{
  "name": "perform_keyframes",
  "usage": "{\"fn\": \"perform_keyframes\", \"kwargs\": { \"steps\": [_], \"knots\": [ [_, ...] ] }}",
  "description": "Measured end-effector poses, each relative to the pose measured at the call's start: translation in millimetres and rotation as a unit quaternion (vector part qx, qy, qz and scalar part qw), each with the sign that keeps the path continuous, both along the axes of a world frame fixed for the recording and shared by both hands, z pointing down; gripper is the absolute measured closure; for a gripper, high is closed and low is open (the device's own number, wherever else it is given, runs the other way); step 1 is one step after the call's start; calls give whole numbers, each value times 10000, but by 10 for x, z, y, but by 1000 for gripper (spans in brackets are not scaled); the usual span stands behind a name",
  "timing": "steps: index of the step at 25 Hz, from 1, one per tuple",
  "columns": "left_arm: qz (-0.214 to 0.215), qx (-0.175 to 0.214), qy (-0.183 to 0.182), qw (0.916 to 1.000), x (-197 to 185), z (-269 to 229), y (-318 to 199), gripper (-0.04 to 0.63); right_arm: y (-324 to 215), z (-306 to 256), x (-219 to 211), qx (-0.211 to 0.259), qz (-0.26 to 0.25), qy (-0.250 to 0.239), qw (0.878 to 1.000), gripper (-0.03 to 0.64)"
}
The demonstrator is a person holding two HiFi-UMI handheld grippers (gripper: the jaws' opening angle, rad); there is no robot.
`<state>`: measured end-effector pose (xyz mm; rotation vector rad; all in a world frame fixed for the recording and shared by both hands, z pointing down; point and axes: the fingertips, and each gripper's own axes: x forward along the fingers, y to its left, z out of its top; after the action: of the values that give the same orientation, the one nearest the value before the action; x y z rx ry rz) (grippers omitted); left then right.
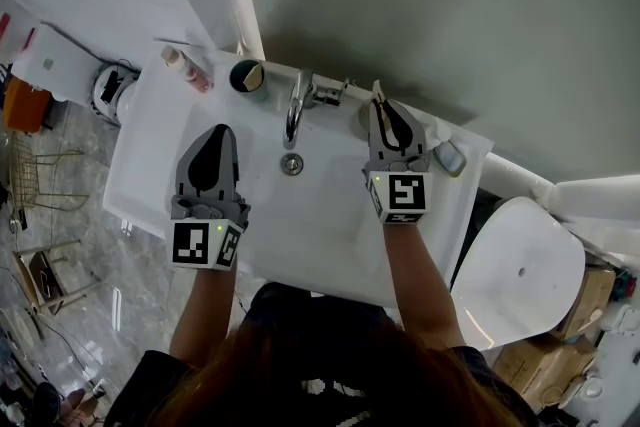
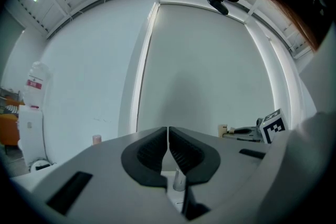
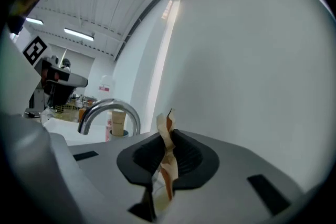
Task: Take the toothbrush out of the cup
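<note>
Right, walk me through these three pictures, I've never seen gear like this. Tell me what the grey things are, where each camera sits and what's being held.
There is no robot here. A person stands at a white washbasin and holds a two-jaw gripper in each hand. The head view comes from a camera on the person's head, looking down. The other two come from cameras that ride on each gripper and look along its jaws. The left gripper is shut and empty. The right gripper is shut on a thin cream and orange thing, probably the toothbrush. At the basin's back edge are a faucet, a dark cup and a pink bottle.
</note>
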<state>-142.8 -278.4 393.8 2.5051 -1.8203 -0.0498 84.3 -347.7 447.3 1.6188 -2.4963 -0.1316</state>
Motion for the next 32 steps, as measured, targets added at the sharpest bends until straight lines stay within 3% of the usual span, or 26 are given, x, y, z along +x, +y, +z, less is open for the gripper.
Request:
{"fn": "perform_keyframes", "kwargs": {
  "steps": [8, 19, 32],
  "knots": [
    [114, 168, -58, 9998, 164, -178, 63, 568, 283, -776, 333, 590, -5, -805, 9950, 571],
    [95, 427, -146, 9989, 276, -444, 435, 568, 979, -1179, 726, 853, 138, -952, 9917, 575],
    [-299, 536, -256, 9978, 409, -552, 966, 568, 1456, -1229, 940, 868, -99, -1209, 9888, 577]
  ]
}}
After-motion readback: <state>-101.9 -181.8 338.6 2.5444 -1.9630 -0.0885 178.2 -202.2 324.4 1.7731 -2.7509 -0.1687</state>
